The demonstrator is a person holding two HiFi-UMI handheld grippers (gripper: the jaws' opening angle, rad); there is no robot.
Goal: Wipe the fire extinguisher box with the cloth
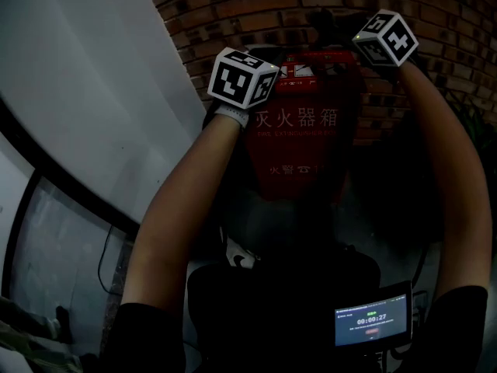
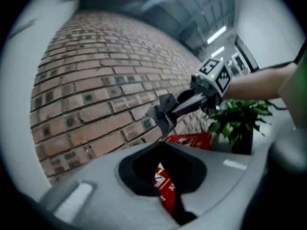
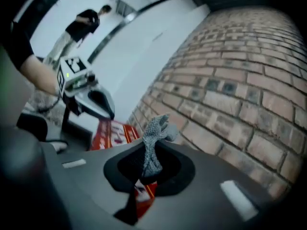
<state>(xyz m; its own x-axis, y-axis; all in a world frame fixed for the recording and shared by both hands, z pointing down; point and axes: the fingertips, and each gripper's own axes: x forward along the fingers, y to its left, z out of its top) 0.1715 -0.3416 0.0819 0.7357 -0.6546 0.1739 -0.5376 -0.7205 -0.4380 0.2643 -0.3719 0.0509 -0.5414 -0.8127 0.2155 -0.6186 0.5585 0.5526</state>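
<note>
The red fire extinguisher box (image 1: 303, 130) stands against a brick wall, and both arms reach up toward its top. My right gripper (image 3: 149, 145) is shut on a grey knitted cloth (image 3: 154, 131) that sticks out past the jaws, close to the bricks above the box (image 3: 112, 133). In the left gripper view the same cloth (image 2: 162, 110) hangs from the right gripper (image 2: 168, 113) over the box top (image 2: 189, 140). My left gripper (image 2: 160, 145) is shut with nothing in it, and hovers near the box's upper left corner (image 1: 256, 64). The right gripper (image 1: 373, 33) is at the upper right.
The brick wall (image 1: 256, 6) runs behind the box. A white curved wall (image 1: 93, 92) lies to the left. A potted plant (image 2: 240, 123) stands beside the box on the right. A person (image 3: 81, 25) stands far off. A lit screen (image 1: 373, 322) hangs at my chest.
</note>
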